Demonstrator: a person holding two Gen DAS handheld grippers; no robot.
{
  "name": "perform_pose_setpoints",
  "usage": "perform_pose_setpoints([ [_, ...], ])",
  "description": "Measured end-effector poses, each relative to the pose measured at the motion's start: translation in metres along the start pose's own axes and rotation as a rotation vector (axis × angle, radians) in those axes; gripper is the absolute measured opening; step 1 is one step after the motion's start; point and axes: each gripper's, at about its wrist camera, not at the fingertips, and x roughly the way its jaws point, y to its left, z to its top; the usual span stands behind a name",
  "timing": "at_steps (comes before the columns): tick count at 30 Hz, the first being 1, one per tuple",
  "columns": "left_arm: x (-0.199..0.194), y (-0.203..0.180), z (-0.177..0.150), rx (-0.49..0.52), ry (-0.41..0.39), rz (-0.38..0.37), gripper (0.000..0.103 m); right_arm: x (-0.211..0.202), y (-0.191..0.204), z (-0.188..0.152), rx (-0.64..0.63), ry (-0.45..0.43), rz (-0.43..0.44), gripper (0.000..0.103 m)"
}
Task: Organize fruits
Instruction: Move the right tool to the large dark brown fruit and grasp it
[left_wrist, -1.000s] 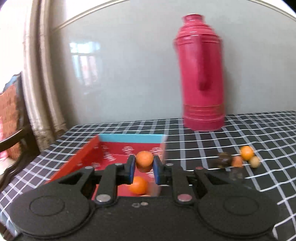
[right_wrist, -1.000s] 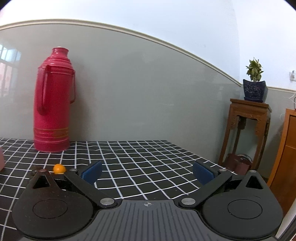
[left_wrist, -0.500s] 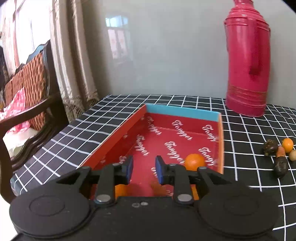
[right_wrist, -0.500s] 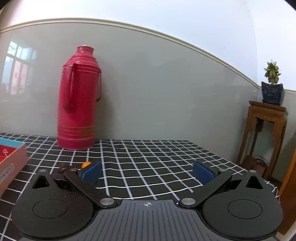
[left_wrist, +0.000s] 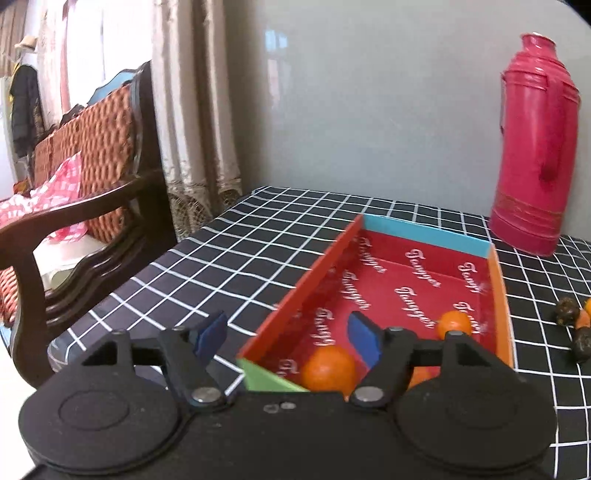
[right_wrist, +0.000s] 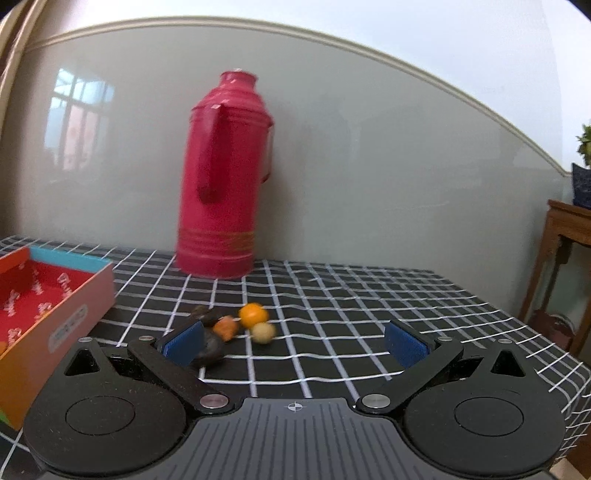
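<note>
The left claw (left_wrist: 288, 338) hung over the near left corner of the red box (left_wrist: 499, 280), its jaws opening with nothing pinched between them; its left blue pad stood outside the box over the checked table (left_wrist: 221, 266), its right pad inside. Just below and between the pads an orange fruit (left_wrist: 328, 369) lay on the box floor, and a smaller orange fruit (left_wrist: 453, 324) lay to the right of the right pad, near the box's right wall. Well beyond and to the right stood a red thermos (left_wrist: 535, 147). The right claw (right_wrist: 295, 341) was spread wide and empty over the table, with the box off to its left. Just ahead of its left pad lay a loose cluster: dark fruits (right_wrist: 210, 347) touching that pad's edge as seen, an orange piece (right_wrist: 225, 326), a round orange fruit (right_wrist: 253, 314) and a pale yellow one (right_wrist: 263, 332), all close together. The thermos rose behind them, against the wall.
</note>
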Motion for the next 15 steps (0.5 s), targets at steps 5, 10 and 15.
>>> perform_pose_setpoints([
  [5,0.001,0.017,0.004,-0.041,0.01,0.017,0.079,0.01,0.009,-0.005,-0.016,0.032,0.006,0.103],
  [10,-0.007,0.028,0.004,-0.052,-0.006,0.073,0.088,0.019,0.012,-0.009,-0.021,0.055,0.011,0.103],
  [15,-0.008,0.038,0.003,-0.047,-0.011,0.131,0.091,0.026,0.016,-0.01,-0.011,0.088,0.054,0.103],
])
